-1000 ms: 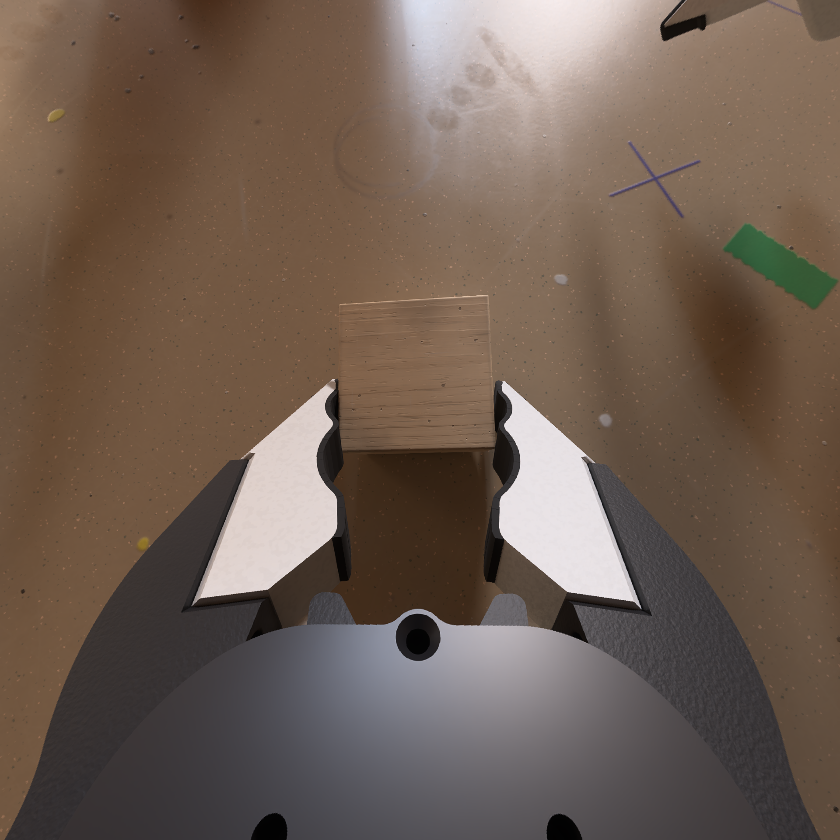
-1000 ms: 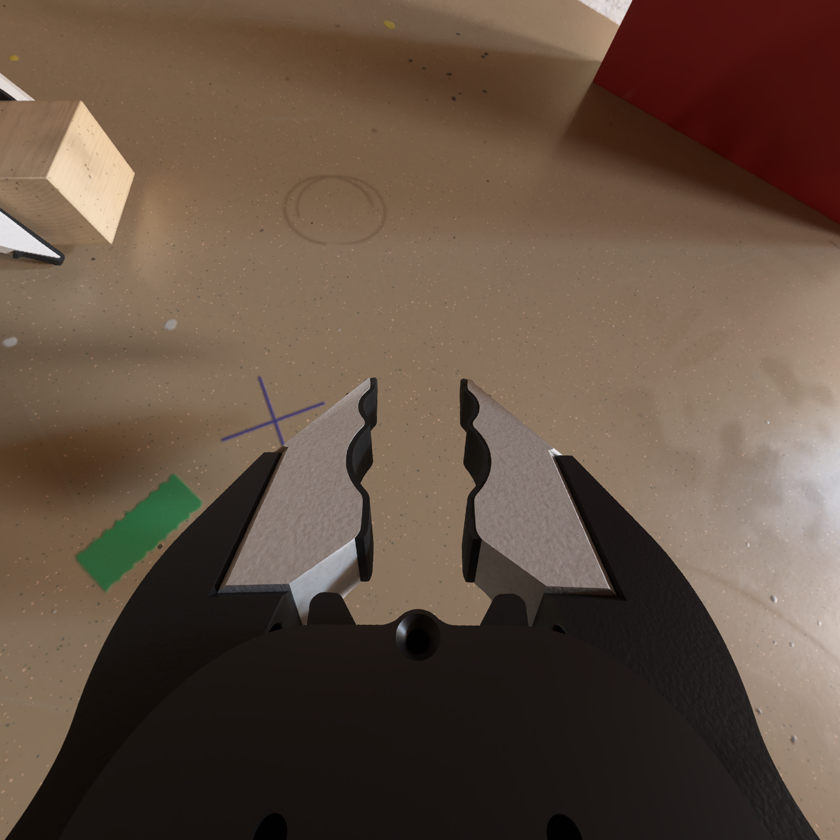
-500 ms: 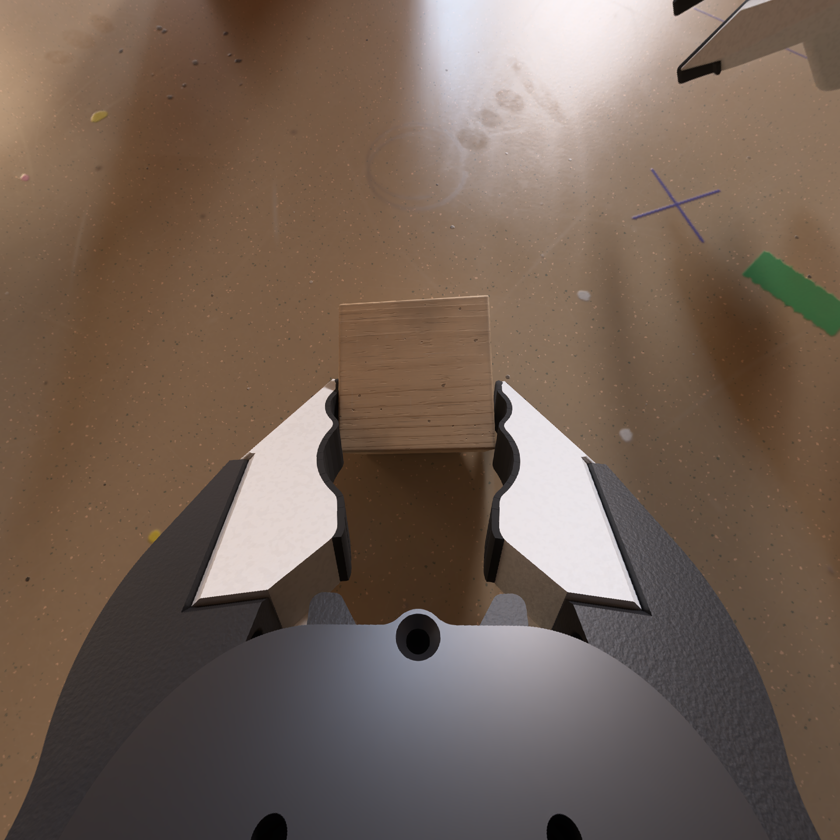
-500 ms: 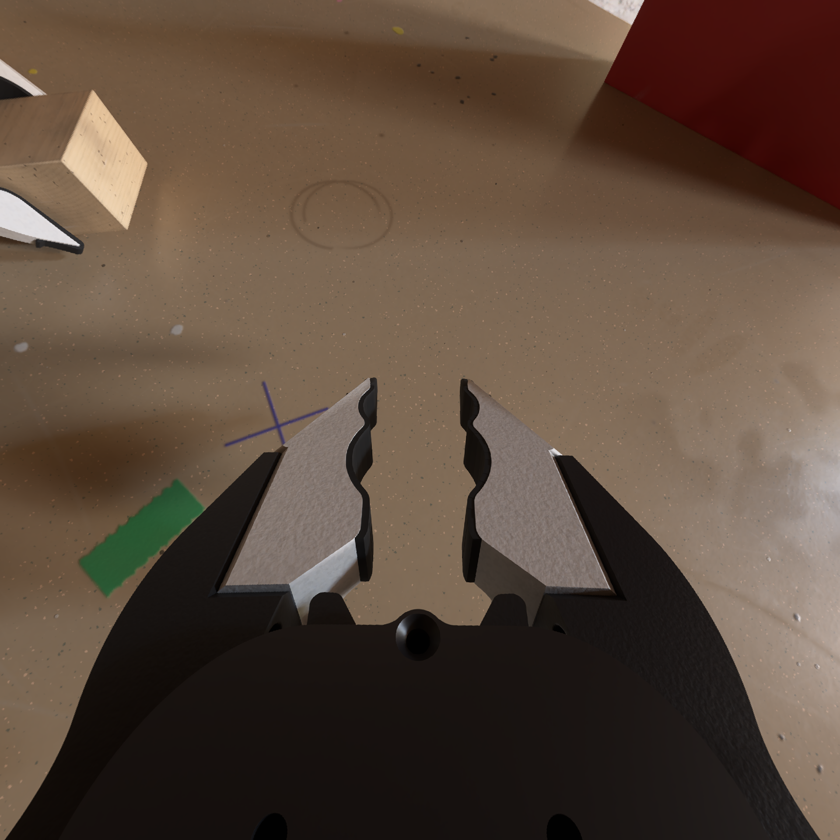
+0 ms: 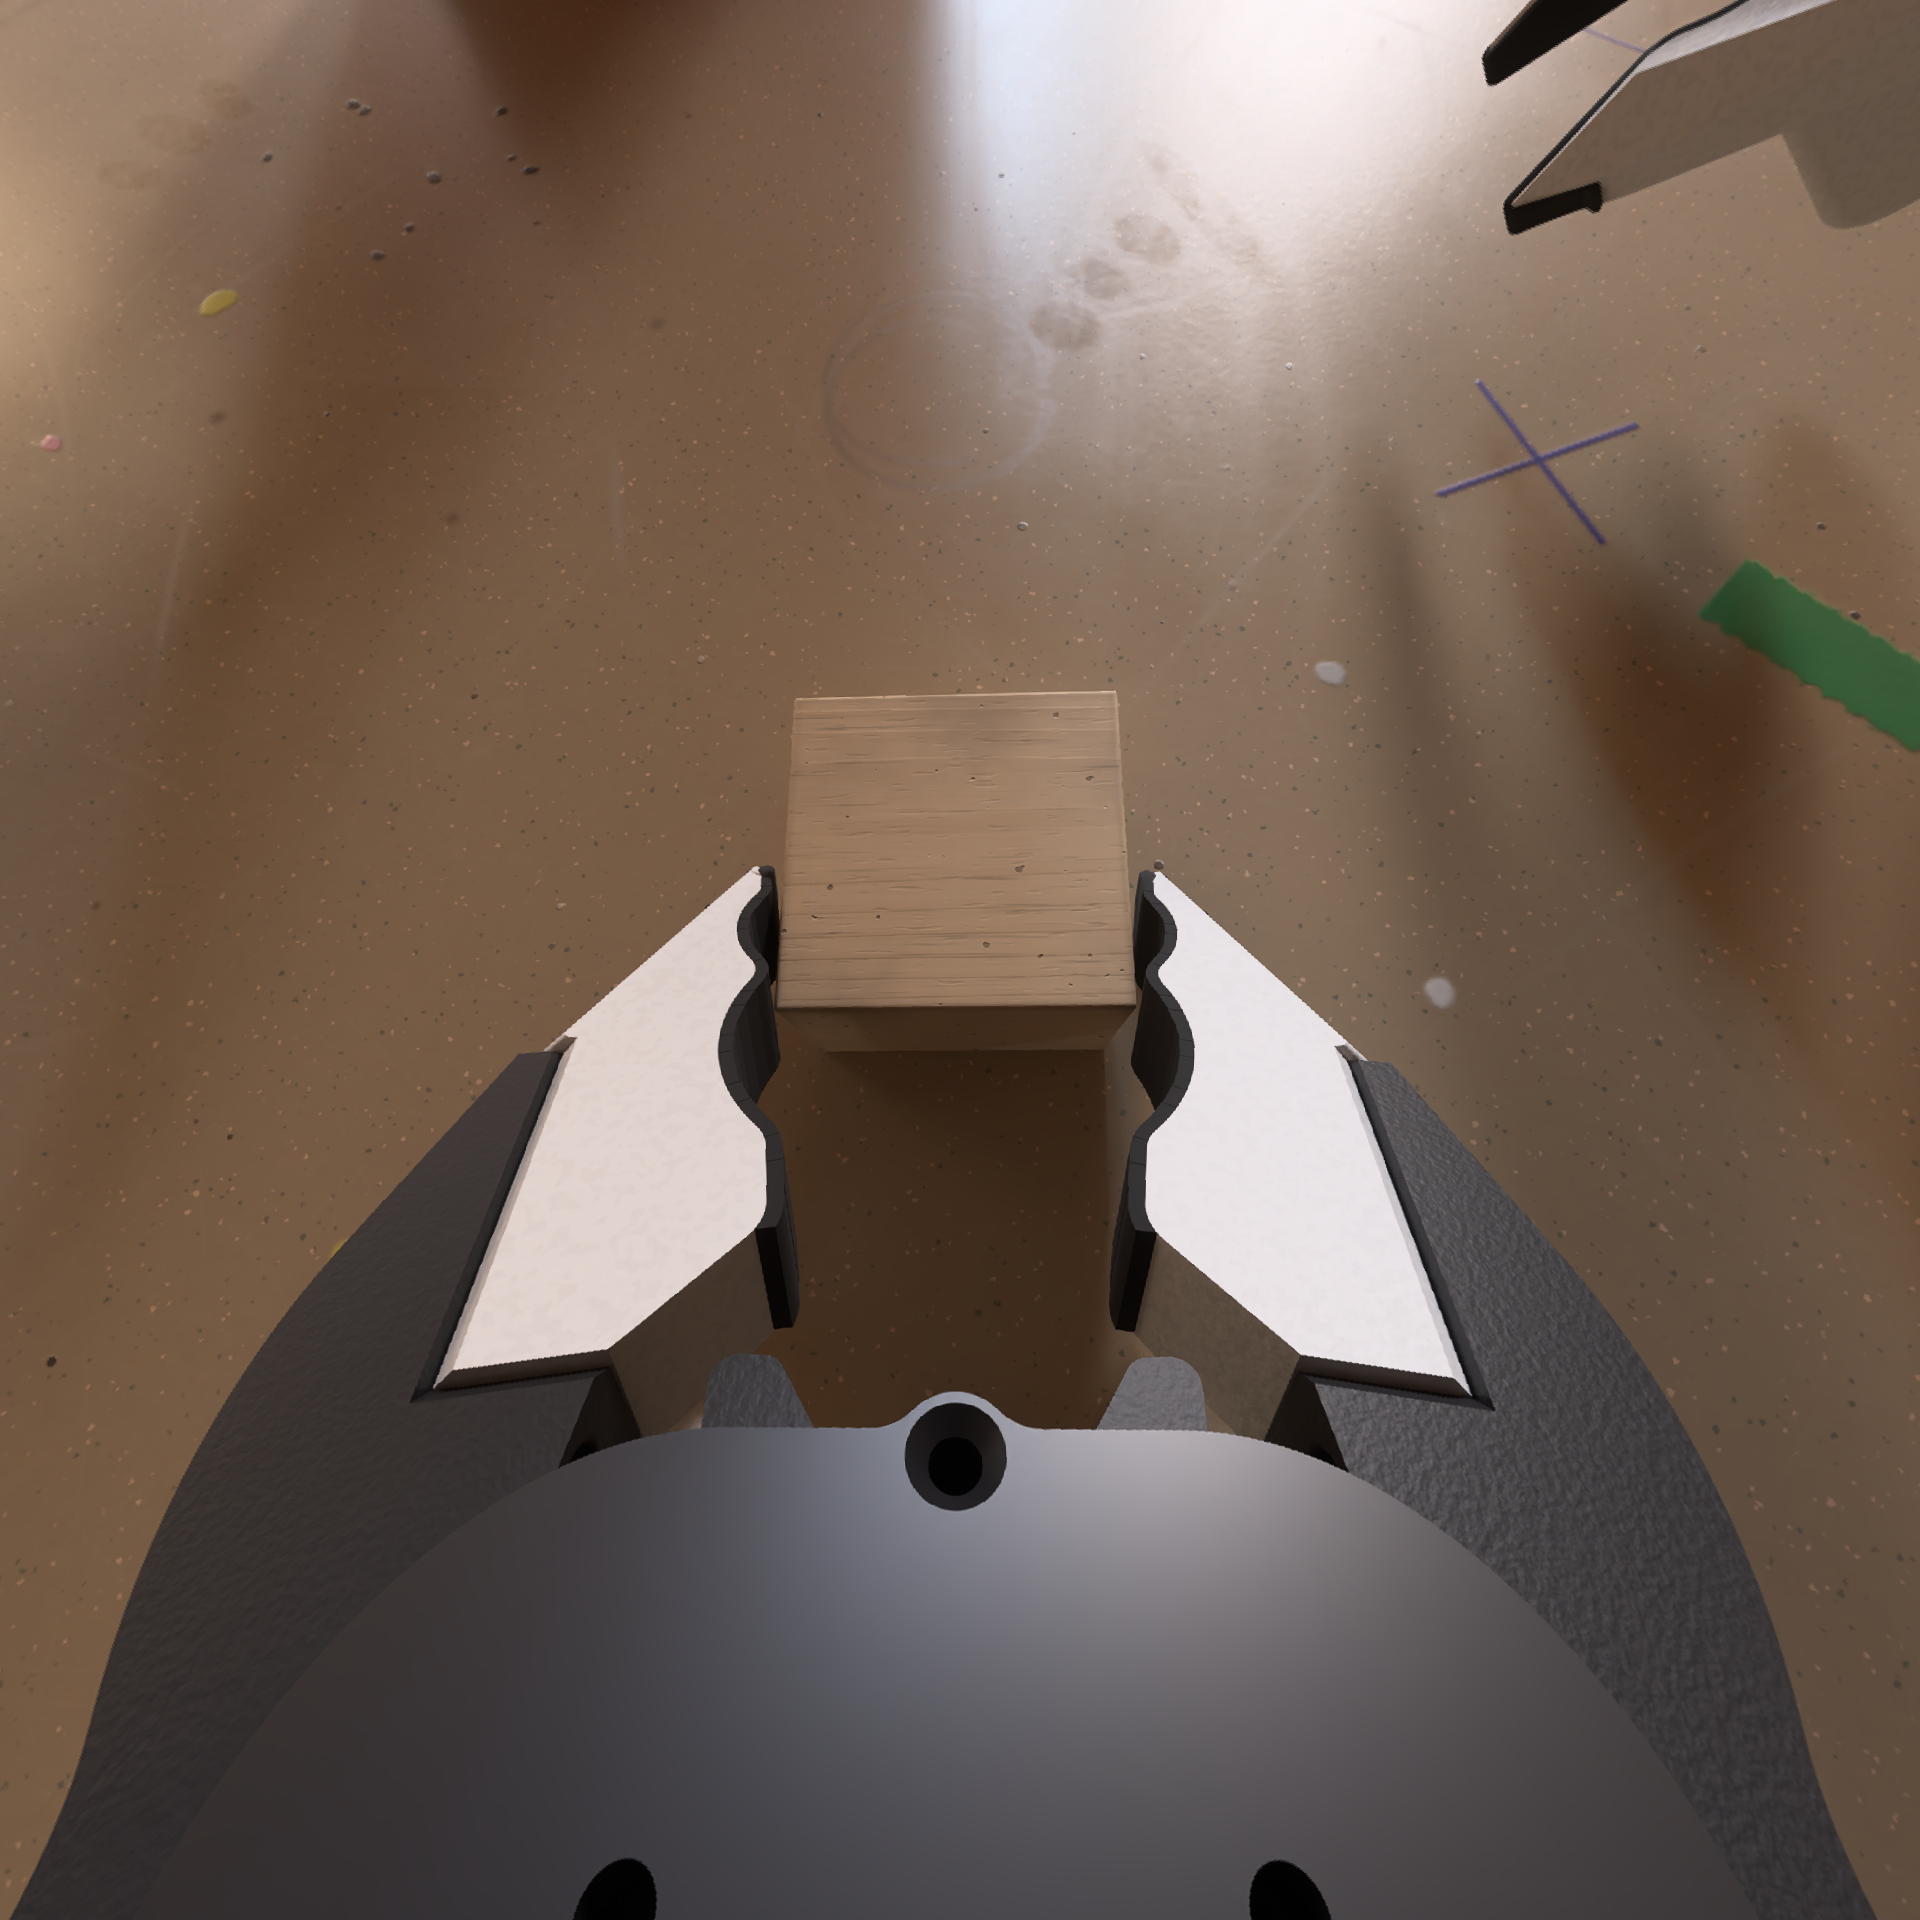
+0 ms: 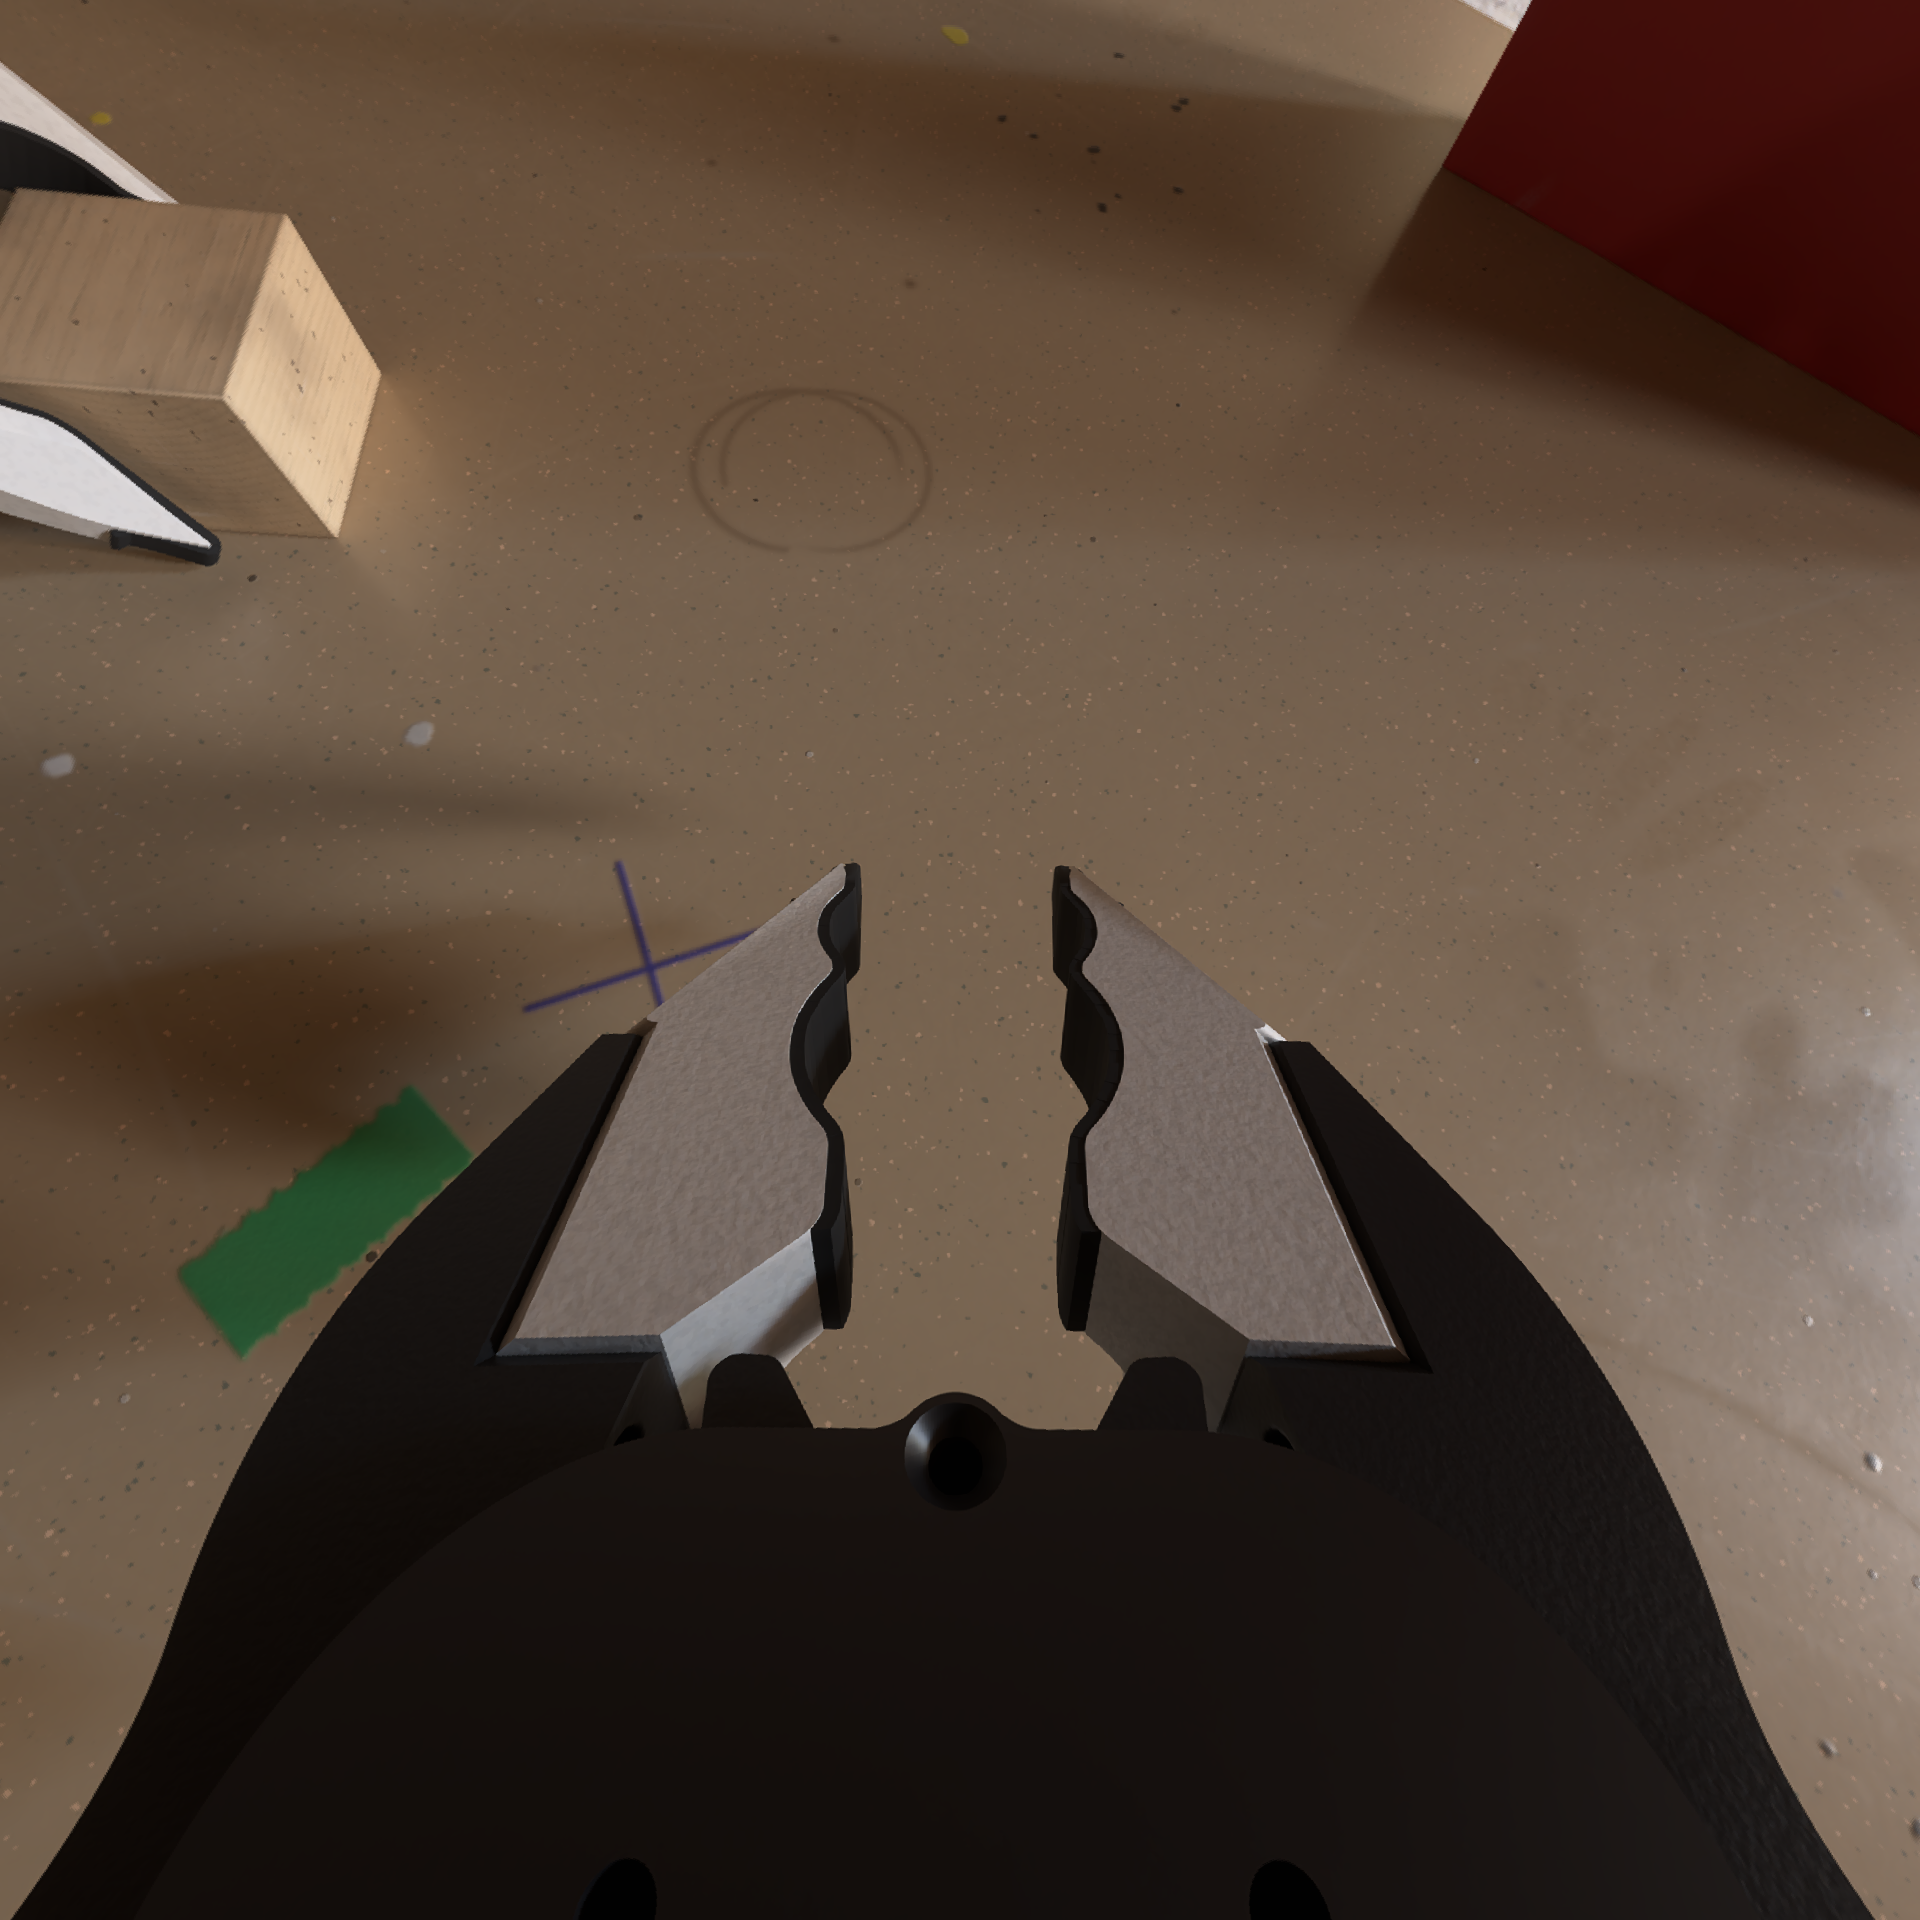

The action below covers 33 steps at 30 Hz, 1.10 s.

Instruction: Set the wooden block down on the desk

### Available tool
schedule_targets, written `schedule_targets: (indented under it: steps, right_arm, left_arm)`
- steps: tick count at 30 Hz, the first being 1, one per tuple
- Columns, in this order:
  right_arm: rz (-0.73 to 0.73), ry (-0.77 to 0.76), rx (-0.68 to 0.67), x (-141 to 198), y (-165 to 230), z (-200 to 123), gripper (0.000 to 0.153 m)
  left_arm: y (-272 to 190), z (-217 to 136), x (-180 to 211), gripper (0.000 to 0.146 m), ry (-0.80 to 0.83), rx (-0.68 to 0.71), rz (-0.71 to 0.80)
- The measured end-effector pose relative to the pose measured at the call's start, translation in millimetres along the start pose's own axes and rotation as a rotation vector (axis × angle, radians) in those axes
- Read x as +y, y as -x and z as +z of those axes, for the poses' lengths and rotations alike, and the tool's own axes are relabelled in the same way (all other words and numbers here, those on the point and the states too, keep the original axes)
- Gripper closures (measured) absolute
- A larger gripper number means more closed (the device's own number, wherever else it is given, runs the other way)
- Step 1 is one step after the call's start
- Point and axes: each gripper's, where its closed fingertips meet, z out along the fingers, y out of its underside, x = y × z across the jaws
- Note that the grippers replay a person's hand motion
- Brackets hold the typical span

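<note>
The wooden block (image 5: 954,831) is a pale cube between the fingertips of my left gripper (image 5: 954,873), whose pads lie against its two sides. In the right wrist view the block (image 6: 187,343) is at the upper left. Its bottom edge is down at the brown desk (image 6: 1247,623), and one white left finger (image 6: 104,499) lies beside it. My right gripper (image 6: 954,873) is open and empty, hovering over bare desk to the right of the block. Its fingers (image 5: 1662,114) show at the top right of the left wrist view.
A green strip (image 6: 322,1216) and a purple cross mark (image 6: 644,961) lie flat on the desk between the two grippers. A faint ring stain (image 6: 810,468) is beyond them. A dark red box (image 6: 1714,177) stands at the far right.
The block sits a little lower between the left fingers and more of its near face shows. In the right view the block and left finger look larger and farther right. The right gripper stays open.
</note>
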Motion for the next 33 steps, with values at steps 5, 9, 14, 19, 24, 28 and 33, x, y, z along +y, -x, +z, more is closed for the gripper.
schedule_targets:
  steps: [5, 9, 14, 19, 24, 28, 33]
  right_arm:
    - [-0.005, -0.027, 0.085, -6.5, -16.1, -10.8, 0.112]
    - [0.059, -0.085, 0.275, -12.1, -51.8, -31.4, 0.105]
    - [0.168, -0.09, 0.418, -3.5, -86.9, -53.8, 0.09]
    - [0.161, -0.073, 0.504, 5.9, -106.2, -75.4, 0.089]
    - [0.154, -0.017, 0.599, 18.4, -125.4, -99.3, 0.09]
    - [0.206, -0.034, 0.686, 26.8, -146.8, -113.8, 0.092]
    - [0.251, 0.019, 0.685, 41.8, -155.1, -107.0, 0.078]
  left_arm:
    - [-1.0, 0.0, 0.2, 0.075, 0.0, 0.005, 0.004]
    - [-1.6, 0.1, 0.2, 0.074, 0.0, 0.004, 0.003]
    - [-3.5, 0.0, 0.5, 0.07, 0.003, -0.003, -0.002]
    - [-4.3, -1.0, 1.4, 0.069, 0.004, -0.005, -0.004]
    - [-4.5, -0.9, 1.3, 0.069, 0.003, -0.003, -0.002]
    - [-3.9, 0.7, 0.2, 0.068, 0.003, 0.002, 0.002]
    - [-3.5, 2.5, -1.3, 0.067, 0.002, 0.004, 0.003]
